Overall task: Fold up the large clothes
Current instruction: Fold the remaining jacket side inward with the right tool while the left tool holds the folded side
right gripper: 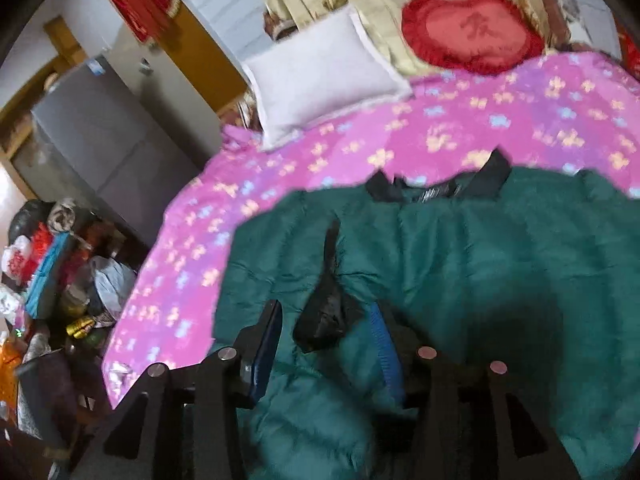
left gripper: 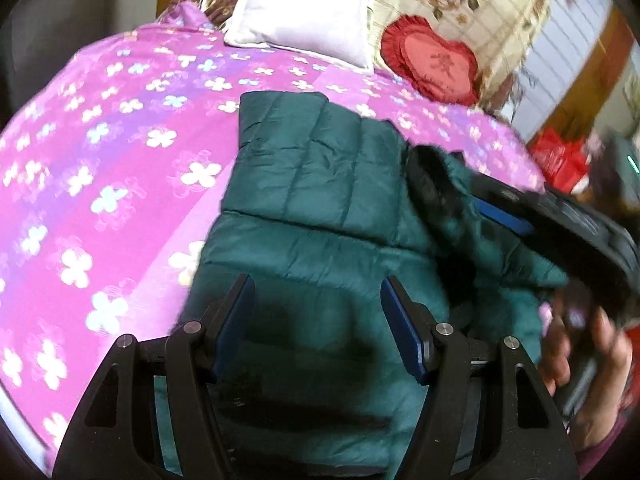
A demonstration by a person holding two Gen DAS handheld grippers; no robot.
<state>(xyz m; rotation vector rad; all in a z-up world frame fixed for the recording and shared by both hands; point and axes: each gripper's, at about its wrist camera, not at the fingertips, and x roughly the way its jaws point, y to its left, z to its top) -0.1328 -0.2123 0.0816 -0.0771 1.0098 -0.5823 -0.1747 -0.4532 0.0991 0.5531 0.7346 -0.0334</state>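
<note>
A dark green quilted jacket [left gripper: 320, 184] lies on the pink flowered bedspread [left gripper: 100, 160]. My left gripper [left gripper: 316, 292] hovers open over its lower part, nothing between the fingers. The right gripper [left gripper: 520, 208] shows in the left wrist view at the jacket's right edge, held by a hand [left gripper: 592, 368]. In the right wrist view the jacket [right gripper: 480, 248] spreads wide with its black collar [right gripper: 440, 184] at the far edge. My right gripper [right gripper: 328, 312] is open, with a black cuff or lining piece [right gripper: 324, 320] of the jacket between the fingers, ungripped.
A white pillow [left gripper: 304, 12] and a red heart cushion [left gripper: 432, 64] lie at the head of the bed. A grey cabinet [right gripper: 100, 140] and a heap of bags and clutter [right gripper: 52, 272] stand on the floor beside the bed [right gripper: 180, 260].
</note>
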